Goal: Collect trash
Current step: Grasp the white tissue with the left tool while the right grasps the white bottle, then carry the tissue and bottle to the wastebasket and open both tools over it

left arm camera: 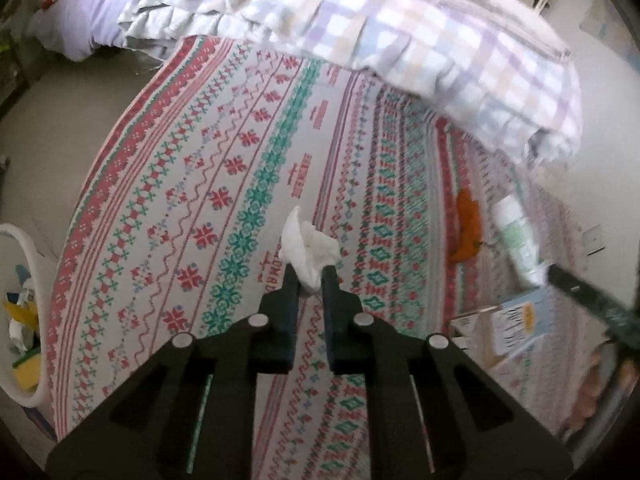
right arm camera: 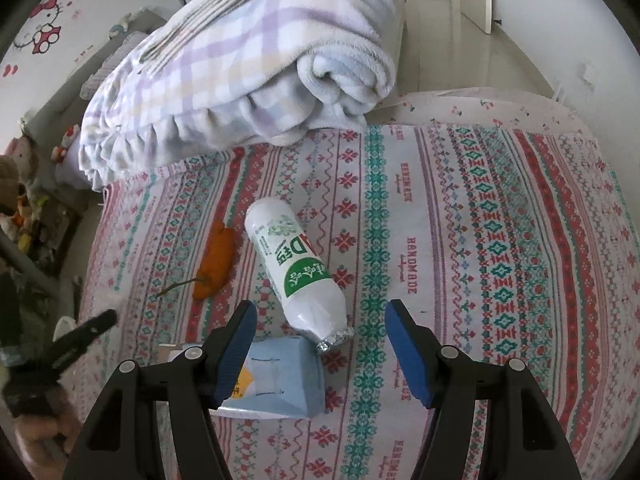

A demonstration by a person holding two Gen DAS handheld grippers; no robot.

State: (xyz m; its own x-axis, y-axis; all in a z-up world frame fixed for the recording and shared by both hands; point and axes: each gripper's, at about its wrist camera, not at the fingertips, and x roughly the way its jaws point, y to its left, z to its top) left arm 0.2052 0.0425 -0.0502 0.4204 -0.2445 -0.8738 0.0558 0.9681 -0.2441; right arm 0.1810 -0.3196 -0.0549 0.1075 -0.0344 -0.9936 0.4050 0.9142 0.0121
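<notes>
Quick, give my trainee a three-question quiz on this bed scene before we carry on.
1. True or false: the left tongs are shut on the crumpled tissue.
2. What lies directly below the open right tongs? A) white bottle B) orange peel C) folded blanket
3. Fill in: the bottle's foil end touches the light blue ____.

Key: 1 true; 2 A; 3 carton.

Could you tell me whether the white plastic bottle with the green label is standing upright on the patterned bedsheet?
No, the white plastic bottle lies on its side on the patterned bedsheet.
</notes>
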